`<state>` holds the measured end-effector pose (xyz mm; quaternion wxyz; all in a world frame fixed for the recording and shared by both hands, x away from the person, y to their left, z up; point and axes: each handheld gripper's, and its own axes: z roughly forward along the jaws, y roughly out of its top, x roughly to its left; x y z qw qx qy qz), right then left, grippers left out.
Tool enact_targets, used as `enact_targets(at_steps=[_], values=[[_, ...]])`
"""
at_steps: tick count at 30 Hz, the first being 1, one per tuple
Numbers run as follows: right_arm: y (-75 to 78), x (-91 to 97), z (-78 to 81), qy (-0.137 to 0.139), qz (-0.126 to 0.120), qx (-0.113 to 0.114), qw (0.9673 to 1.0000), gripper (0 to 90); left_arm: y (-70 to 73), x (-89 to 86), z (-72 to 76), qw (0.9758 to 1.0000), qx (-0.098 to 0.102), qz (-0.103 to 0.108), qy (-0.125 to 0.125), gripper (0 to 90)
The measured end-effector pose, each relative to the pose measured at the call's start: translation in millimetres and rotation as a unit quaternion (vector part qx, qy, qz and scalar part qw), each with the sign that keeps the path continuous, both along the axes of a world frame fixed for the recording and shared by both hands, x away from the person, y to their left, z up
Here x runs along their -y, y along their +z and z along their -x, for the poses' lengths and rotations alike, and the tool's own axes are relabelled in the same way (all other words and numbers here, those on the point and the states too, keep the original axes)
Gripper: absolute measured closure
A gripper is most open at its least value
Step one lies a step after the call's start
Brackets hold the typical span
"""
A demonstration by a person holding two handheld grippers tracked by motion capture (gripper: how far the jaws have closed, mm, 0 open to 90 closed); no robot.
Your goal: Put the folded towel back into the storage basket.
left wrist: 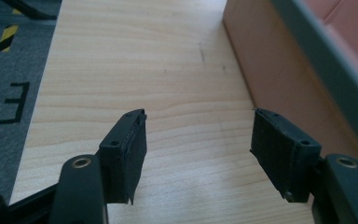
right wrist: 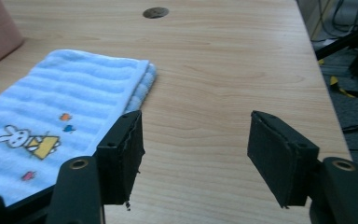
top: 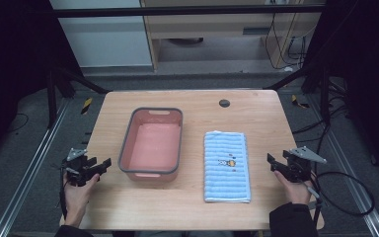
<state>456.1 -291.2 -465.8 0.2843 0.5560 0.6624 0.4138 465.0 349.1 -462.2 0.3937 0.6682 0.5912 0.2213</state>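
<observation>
High view, near edge: the left gripper [top: 98, 167] sits at the lower left of the frame and the right gripper [top: 274, 164] at the lower right, each held in a hand over the wooden table [top: 192, 207]. Both pairs of jaws stand wide apart with nothing between them — bare tabletop shows in the gap in each gripper view. Centre of the frame: a folded blue towel [top: 226, 166] lies flat, right of middle, its bunny print facing up; in the right gripper view it fills the left half [right wrist: 60, 112], just beside the left jaw. Left of the towel, apart from it, stands a pink basin [top: 151, 143] with a grey rim — its wall rises at the upper right of the left gripper view [left wrist: 279, 70]. Farther back, a small dark round cap [top: 224, 103] is set in the tabletop.
</observation>
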Motion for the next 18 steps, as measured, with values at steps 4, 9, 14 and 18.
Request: enact_targets(at_steps=[4, 9, 14, 18], values=[[3.7, -5.8, 0.1, 0.017, 0.003, -0.005, 0.9998, 34.5, 14.0, -2.2, 5.8, 0.9996, 0.026, -0.004, 0.006, 37.1], [11.6, -14.3, 0.4, 0.028, 0.005, 0.0, 0.9996, 34.8, 28.8, -2.9, 13.7, 0.9988, 0.049, -0.005, 0.005, 39.1], [19.8, -18.1, 2.5, 0.035, 0.001, 0.005, 0.9994, 33.7, 39.0, 1.8, 16.9, 0.9984, 0.056, -0.002, -0.006, 39.3], [27.1, -18.5, 4.1, 0.042, -0.017, 0.015, 0.9989, 33.0, 48.8, 6.7, 22.0, 0.9972, 0.074, -0.001, -0.012, 39.3]])
